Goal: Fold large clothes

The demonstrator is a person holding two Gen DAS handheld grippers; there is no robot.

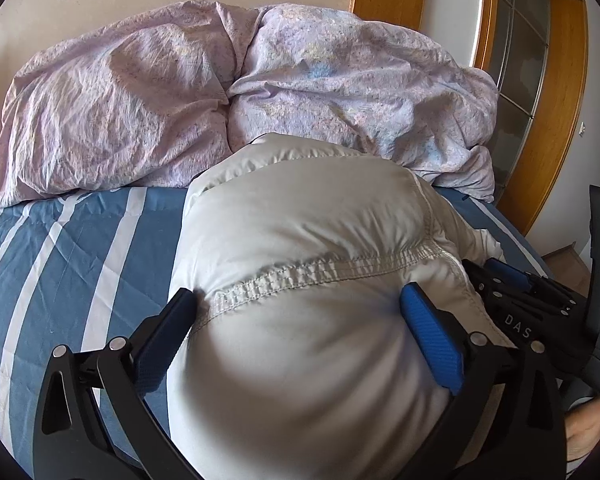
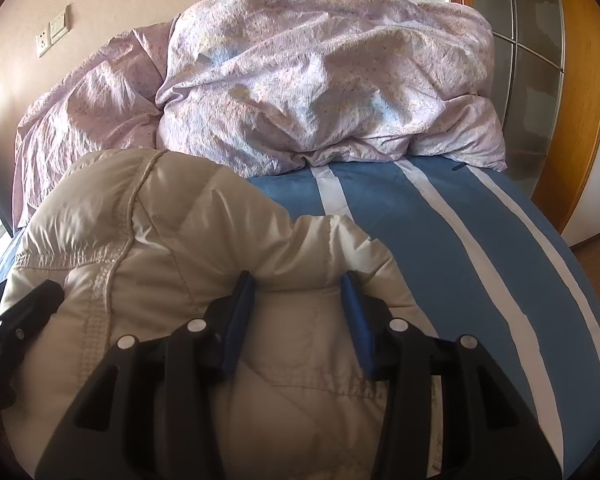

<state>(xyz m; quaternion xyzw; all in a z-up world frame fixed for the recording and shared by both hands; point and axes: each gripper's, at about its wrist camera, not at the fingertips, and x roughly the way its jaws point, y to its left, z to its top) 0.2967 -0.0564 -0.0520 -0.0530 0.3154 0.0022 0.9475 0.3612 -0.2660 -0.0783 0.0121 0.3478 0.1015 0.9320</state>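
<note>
- The pale grey-white padded jacket of shiny quilted fabric [image 1: 308, 280] lies bunched on the blue bed cover with white stripes [image 1: 60, 248], in front of a crumpled lilac duvet [image 1: 140, 100].
- The left claw [image 1: 300, 312] stands wide open around a puffy fold; its fingers touch the bulging fabric at the sides, but I judge it does not grip.
- The right claw [image 2: 298, 300] is half closed and pinches a fold of the jacket between its blue pads [image 2: 240, 312].
- The step seems to be laying a fold down and letting it go.
- Next: free the right claw too, press the padding flat, and find a new edge.
- Only the letters "DAS" [image 1: 518, 326] can be read, on the right claw's body in the left view.
</note>
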